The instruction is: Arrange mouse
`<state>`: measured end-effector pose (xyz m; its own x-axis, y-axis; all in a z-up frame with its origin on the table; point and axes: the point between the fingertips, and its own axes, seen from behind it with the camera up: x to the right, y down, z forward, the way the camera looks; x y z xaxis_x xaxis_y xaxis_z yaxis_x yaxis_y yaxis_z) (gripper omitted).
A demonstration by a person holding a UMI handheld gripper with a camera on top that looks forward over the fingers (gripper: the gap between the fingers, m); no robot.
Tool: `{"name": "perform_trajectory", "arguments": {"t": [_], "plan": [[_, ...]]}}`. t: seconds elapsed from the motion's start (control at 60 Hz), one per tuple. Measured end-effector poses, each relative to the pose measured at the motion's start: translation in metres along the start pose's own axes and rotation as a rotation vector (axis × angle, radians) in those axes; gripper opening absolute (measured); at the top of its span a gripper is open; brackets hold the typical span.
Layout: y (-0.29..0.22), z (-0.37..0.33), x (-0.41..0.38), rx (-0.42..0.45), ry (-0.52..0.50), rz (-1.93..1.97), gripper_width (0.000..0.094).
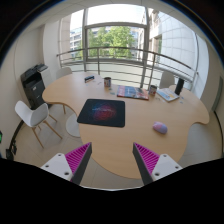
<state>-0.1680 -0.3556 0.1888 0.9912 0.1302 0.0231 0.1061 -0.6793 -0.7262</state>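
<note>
A small purple mouse (pixel 160 127) lies on the round wooden table (pixel 120 140), to the right of a dark square mouse pad (pixel 102 112) with a red-purple glow in its middle. My gripper (pixel 112 158) is above the near edge of the table, well short of both. Its two fingers with magenta pads (pixel 76 156) stand wide apart with nothing between them.
A book or tablet (pixel 132 92), a dark cup (pixel 107 82), a black speaker (pixel 179 86) and a white device (pixel 167 95) sit at the table's far side. White chairs (pixel 36 115) stand left. A railing and large windows are behind.
</note>
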Motion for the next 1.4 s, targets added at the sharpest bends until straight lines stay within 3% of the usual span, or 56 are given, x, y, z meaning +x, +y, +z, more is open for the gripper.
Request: {"name": "perform_trajectory", "arguments": {"t": [0.117, 0.25, 0.367, 0.65, 1.033, 1.133, 1.217, 1.4], "plan": [[0.022, 0.007, 0.021, -0.047, 0.021, 0.030, 0.0840], [0.065, 0.053, 0.096, -0.101, 0.054, 0.060, 0.0844], [0.081, 0.099, 0.178, -0.089, 0.096, 0.049, 0.0843], [0.049, 0.216, 0.300, 0.025, 0.140, 0.023, 0.0845], [-0.001, 0.304, 0.331, 0.063, 0.094, 0.027, 0.0836], [-0.012, 0.319, 0.336, 0.071, 0.086, 0.089, 0.0756], [-0.015, 0.324, 0.333, 0.081, 0.103, 0.087, 0.0572], [-0.017, 0.323, 0.339, 0.089, 0.178, 0.112, 0.0483]]}}
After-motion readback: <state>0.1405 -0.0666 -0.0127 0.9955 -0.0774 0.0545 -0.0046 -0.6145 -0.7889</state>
